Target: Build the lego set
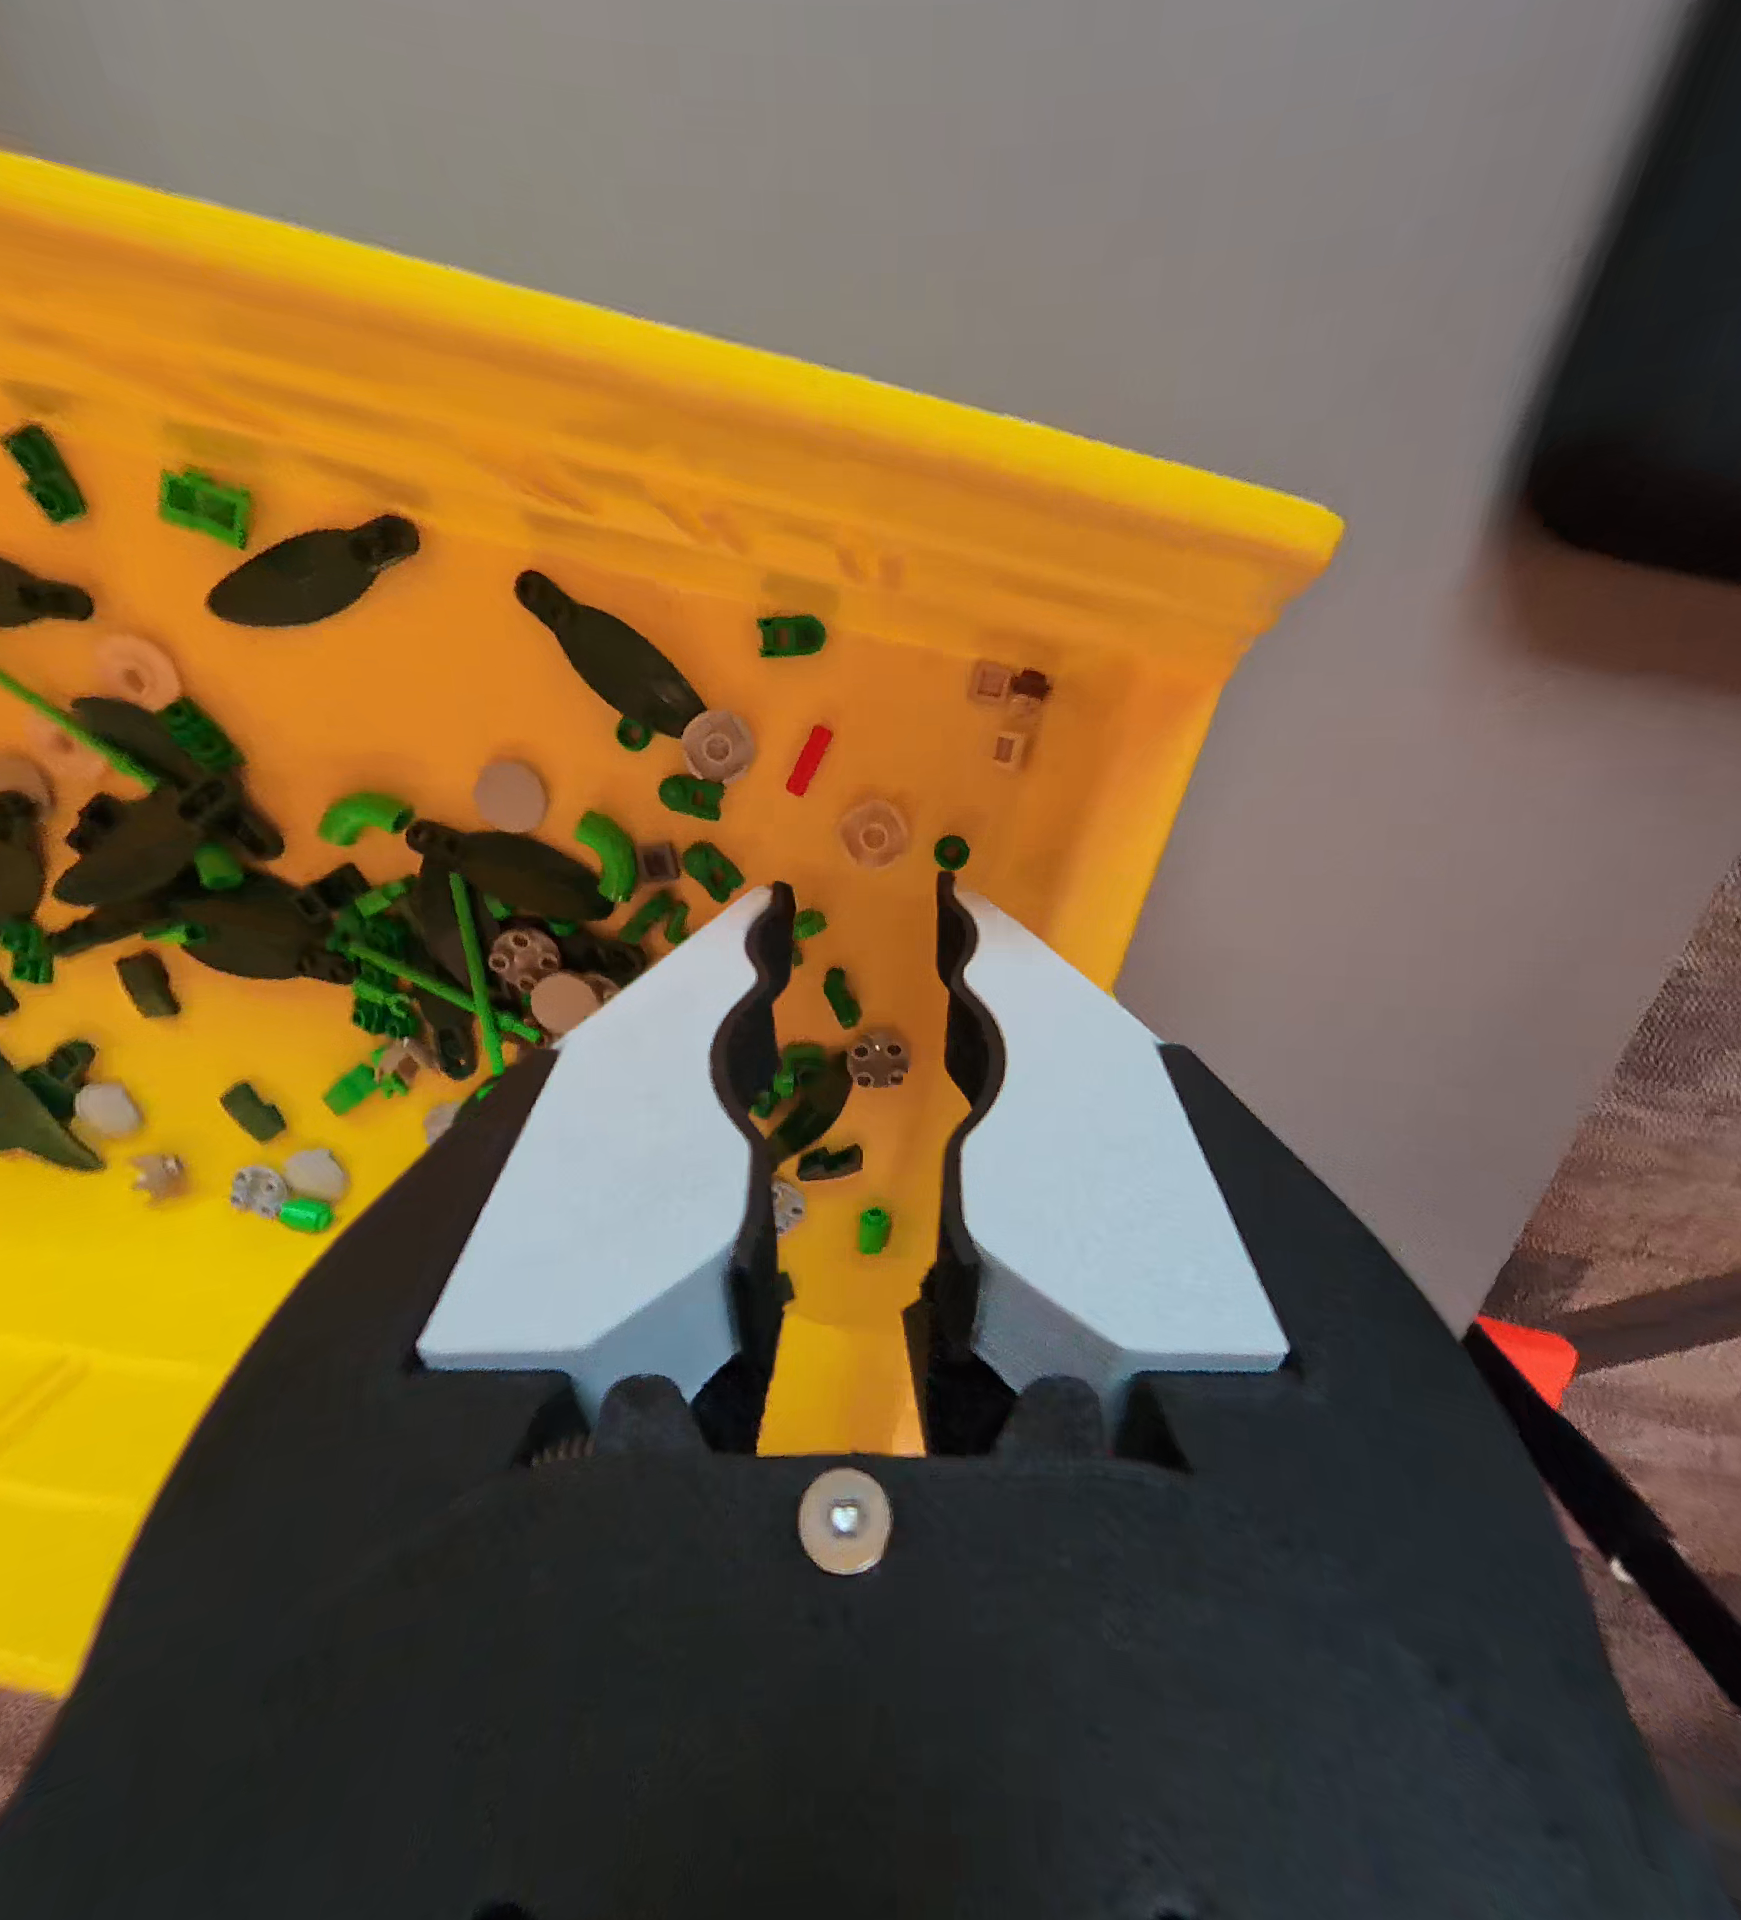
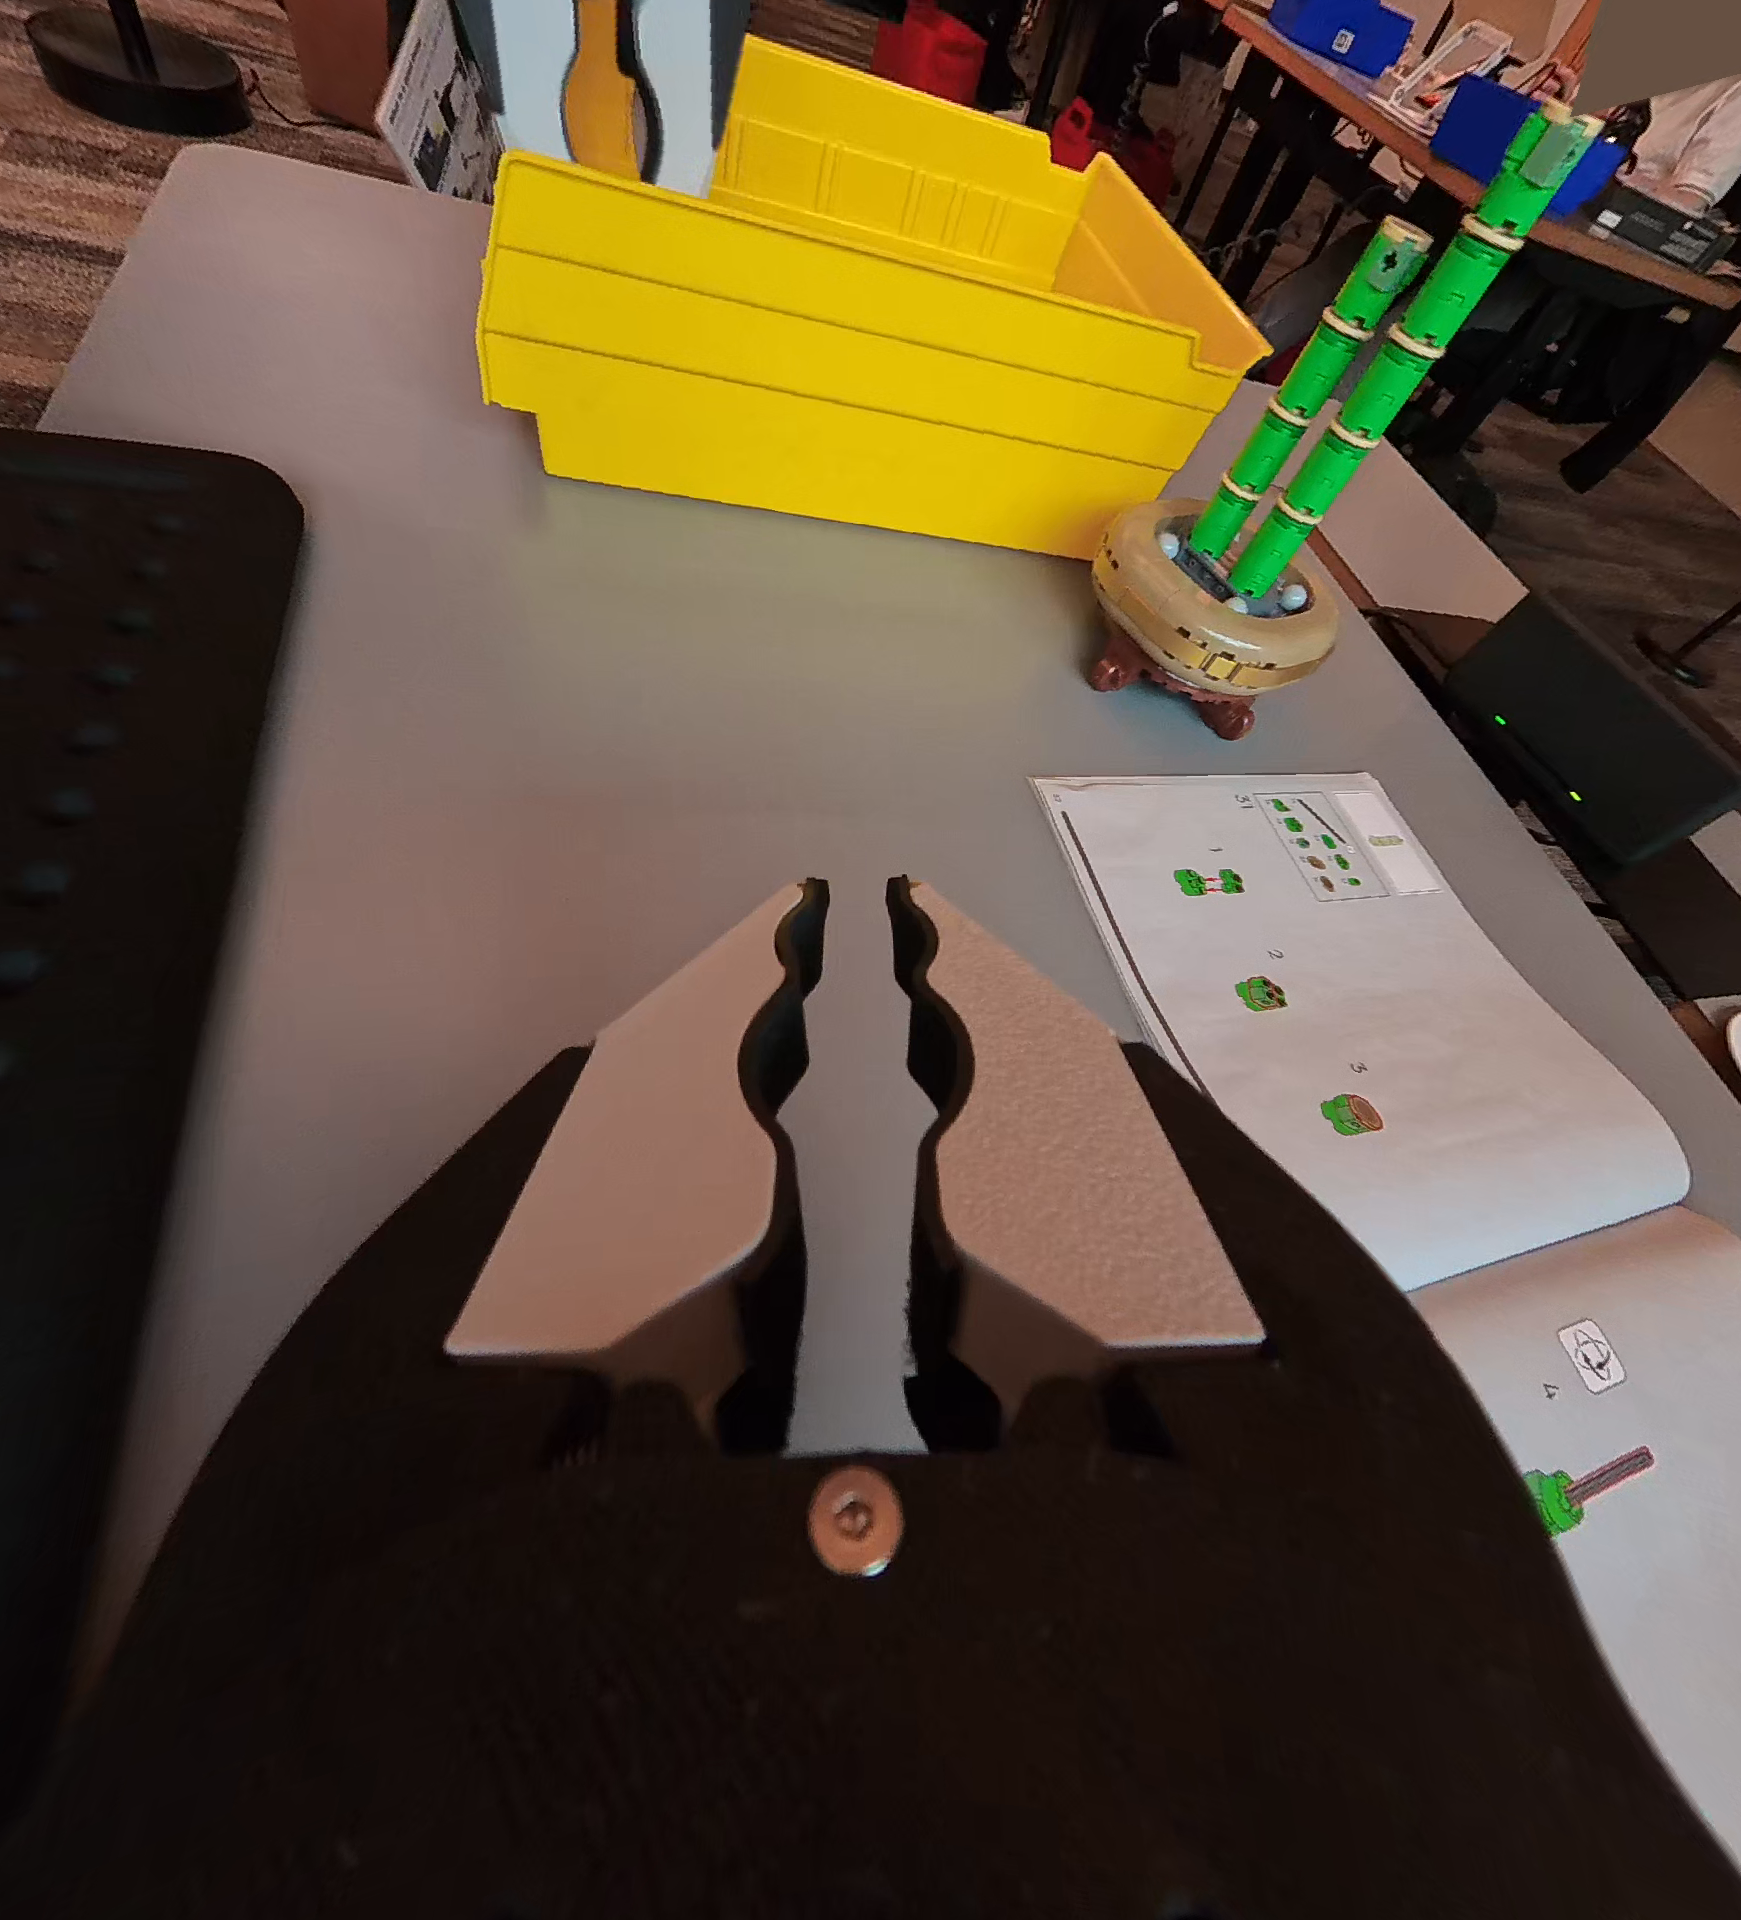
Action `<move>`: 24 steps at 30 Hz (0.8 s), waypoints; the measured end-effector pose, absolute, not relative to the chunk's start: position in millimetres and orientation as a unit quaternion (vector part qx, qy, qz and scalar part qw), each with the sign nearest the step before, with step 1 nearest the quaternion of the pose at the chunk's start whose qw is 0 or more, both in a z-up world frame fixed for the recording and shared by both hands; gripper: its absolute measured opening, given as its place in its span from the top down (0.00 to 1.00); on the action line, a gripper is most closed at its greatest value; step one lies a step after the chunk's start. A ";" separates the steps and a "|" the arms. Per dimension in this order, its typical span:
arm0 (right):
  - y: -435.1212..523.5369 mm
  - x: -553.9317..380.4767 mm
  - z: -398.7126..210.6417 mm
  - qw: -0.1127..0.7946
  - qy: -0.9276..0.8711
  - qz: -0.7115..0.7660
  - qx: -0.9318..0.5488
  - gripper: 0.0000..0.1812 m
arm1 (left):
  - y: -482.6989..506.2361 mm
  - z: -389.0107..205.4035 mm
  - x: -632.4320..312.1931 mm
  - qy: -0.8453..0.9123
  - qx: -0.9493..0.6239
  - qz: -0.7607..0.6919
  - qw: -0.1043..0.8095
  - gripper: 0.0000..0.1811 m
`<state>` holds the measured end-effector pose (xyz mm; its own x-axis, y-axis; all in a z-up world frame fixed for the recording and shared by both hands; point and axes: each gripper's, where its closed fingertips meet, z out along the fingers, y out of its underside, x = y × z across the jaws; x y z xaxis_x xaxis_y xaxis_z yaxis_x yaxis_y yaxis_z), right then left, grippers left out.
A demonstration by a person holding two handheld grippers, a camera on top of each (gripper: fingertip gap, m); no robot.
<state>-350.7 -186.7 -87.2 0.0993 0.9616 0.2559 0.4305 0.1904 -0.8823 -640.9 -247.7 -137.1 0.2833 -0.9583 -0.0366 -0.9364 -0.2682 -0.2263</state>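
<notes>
Lego model (image 2: 1221,613): round tan pot on a brown stand with two tall green bamboo stalks, upright on the desk (image 2: 575,675) just beside the yellow bin's corner; judged partly built, no leaves fitted.

Loose parts (image 1: 492,883): dark leaves, green connectors, tan rounds, many still unused in the yellow bin (image 1: 637,416).

Instruction booklet (image 2: 1365,1039): open, to the right.

Left gripper (image 1: 861,888): over the bin, jaws apart, empty.

Right gripper (image 2: 858,883): above bare desk, jaws narrowly parted, empty.

Black mat (image 2: 66,831): at left.

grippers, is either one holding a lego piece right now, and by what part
Nothing is held. The left gripper hangs open over the yellow bin; the right gripper is open above the table.
</notes>
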 end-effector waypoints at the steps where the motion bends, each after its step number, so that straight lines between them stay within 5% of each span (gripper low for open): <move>1: -186.8 -350.6 -86.9 0.473 -0.610 0.281 -0.570 0.93 | -248.8 -140.7 -640.0 0.604 -0.789 -0.057 0.095 0.85; 24: -194.0 -351.5 -92.7 0.454 -0.629 0.282 -0.564 0.93 | -247.0 -167.8 -640.5 0.621 -0.780 -0.057 0.054 0.92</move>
<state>-351.5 -194.0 -92.7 0.0498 0.9662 0.2530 0.4533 0.2038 -0.8677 -640.5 -247.0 -167.8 0.2224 -0.9747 0.0226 -0.9624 -0.2232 -0.1548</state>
